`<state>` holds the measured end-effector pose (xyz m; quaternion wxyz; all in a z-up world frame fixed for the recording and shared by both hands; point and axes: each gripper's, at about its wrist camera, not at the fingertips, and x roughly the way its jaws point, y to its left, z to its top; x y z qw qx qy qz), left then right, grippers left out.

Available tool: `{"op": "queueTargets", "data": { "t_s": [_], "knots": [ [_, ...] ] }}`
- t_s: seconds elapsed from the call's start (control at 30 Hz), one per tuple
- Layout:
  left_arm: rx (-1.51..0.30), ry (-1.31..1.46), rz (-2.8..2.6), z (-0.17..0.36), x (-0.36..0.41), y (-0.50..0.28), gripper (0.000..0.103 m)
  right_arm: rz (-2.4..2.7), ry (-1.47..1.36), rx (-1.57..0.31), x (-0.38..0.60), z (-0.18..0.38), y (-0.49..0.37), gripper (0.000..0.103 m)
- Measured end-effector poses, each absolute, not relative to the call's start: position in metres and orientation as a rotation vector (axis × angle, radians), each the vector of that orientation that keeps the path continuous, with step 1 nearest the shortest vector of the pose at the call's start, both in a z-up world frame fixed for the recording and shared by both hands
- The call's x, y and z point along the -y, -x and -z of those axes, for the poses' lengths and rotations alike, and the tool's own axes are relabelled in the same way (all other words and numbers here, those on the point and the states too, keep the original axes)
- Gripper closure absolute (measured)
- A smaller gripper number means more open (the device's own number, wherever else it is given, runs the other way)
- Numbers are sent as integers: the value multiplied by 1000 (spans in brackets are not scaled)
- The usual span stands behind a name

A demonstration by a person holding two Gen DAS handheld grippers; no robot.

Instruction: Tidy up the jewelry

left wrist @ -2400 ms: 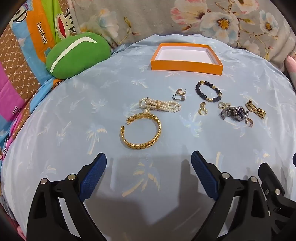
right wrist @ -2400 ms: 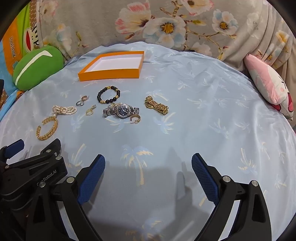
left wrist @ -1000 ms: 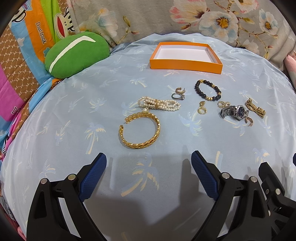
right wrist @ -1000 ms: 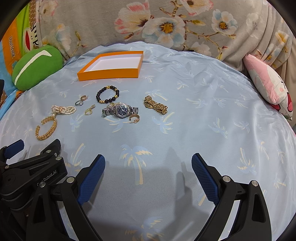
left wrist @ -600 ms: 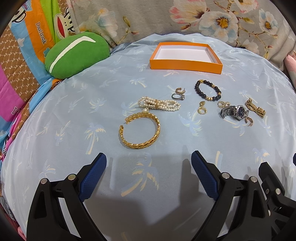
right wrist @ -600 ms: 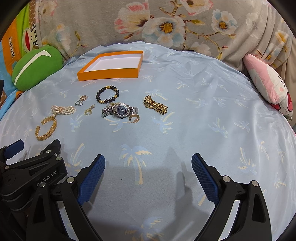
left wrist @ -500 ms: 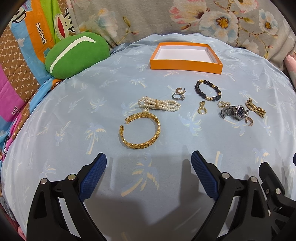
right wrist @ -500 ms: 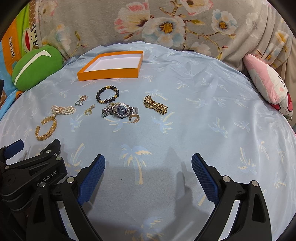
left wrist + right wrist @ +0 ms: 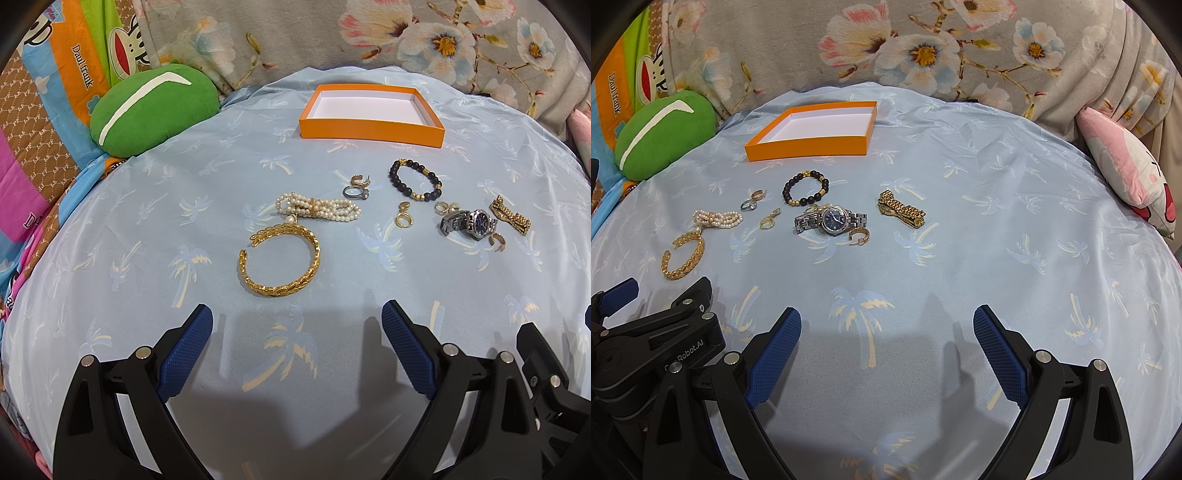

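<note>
Moved: nothing since earlier frames
Grippers: left gripper and right gripper wide apart, empty
Gold bangle: stiff, light, likely slippery; pinch across band

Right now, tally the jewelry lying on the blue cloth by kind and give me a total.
Bracelets: 4 (gold cuff, pearl bracelet, black bead bracelet, gold link bracelet)
Watches: 1 (silver watch)
Small rings and earrings: 5 ()
Total: 10
</note>
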<state>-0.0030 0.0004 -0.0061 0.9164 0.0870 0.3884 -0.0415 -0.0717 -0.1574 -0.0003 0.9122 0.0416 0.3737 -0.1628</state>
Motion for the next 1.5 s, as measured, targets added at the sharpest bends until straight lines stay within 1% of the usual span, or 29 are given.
{"op": "queueTargets", "data": {
  "t_s": [0.73, 0.83, 0.9, 1.0, 1.07, 1.23, 1.37, 1.5],
  "knots": [
    [-799, -178, 86, 8, -1, 3, 13, 334, -87, -770, 157, 0, 72, 10],
    [-800, -174, 89, 6, 1, 2, 12, 327, -93, -769, 159, 1, 74, 10],
    [-800, -161, 95, 6, 0, 2, 9, 322, -98, -769, 160, 1, 75, 10],
    [-801, -132, 93, 5, -5, 2, 9, 306, -126, -762, 164, 1, 77, 10],
    [-815, -117, 90, 5, -13, 1, 9, 296, -142, -767, 170, 2, 77, 12],
    [-826, -60, 113, 4, -33, -3, 9, 306, -124, -764, 190, -4, 65, 21],
    [-791, -103, 95, 0, -41, -8, 8, 278, -130, -757, 211, -10, 48, 27],
    [-800, -84, 89, -3, -52, -22, 8, 248, -118, -753, 227, -13, 23, 38]
  ]
}}
